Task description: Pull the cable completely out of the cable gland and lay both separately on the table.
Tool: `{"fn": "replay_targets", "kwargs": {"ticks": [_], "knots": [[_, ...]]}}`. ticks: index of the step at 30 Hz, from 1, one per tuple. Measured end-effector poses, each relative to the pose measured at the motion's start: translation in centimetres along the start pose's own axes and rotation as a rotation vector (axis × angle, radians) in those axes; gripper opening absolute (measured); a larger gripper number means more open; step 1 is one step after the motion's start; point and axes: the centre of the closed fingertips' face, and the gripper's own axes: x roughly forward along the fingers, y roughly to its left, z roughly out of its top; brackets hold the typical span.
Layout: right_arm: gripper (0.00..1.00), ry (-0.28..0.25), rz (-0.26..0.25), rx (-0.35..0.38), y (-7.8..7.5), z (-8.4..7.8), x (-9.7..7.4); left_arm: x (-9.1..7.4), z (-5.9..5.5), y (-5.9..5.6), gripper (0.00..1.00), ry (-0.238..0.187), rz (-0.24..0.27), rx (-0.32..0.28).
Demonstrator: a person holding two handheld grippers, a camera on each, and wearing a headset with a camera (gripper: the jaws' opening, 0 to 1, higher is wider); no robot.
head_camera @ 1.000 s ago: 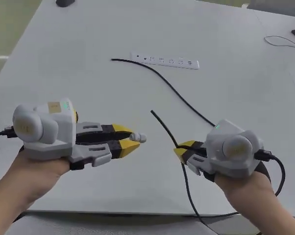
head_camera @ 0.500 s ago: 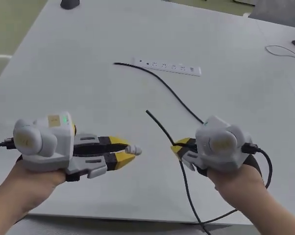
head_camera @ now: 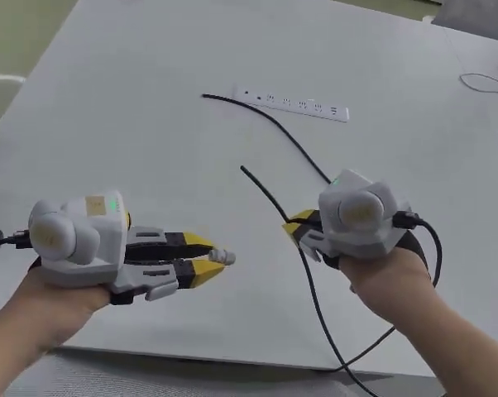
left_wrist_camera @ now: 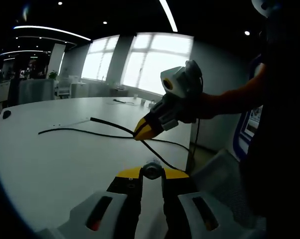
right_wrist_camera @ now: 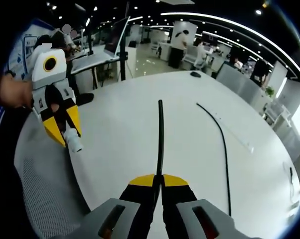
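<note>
Black cable (head_camera: 264, 192) is pinched in the shut jaws of my right gripper (head_camera: 297, 231). Its free end sticks out toward the middle of the table (head_camera: 133, 116), and the rest trails off the near edge. Small grey gland (head_camera: 223, 257) is clamped at the tips of my left gripper (head_camera: 211, 259), close to the near edge and apart from the cable. So the pull-out looks done, and what's left is laying both down.

To do it well, I lower the left first and get the gland touching the table before I open, or it may roll. I keep it on the left side, well clear of the cable. Then I bring the right low, lay the free end flat and open. The cable looks stiff and may spring. I steer clear of the second cable (head_camera: 275, 125) running from the power strip (head_camera: 294, 105) toward the far edge, so the two don't cross.
</note>
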Motion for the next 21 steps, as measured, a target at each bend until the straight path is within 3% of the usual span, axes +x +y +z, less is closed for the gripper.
{"fn": "replay_targets", "kwargs": {"ticks": [12,21], "knots": [[0.0,0.01,0.007,-0.024,-0.1,1.7,2.3,-0.7,-2.4,0.7,0.15,0.012,0.012,-0.025],[0.0,0.007,-0.004,-0.048,-0.4,2.8,5.1,-1.1,-3.9,1.5,0.15,0.024,0.022,-0.032]]}}
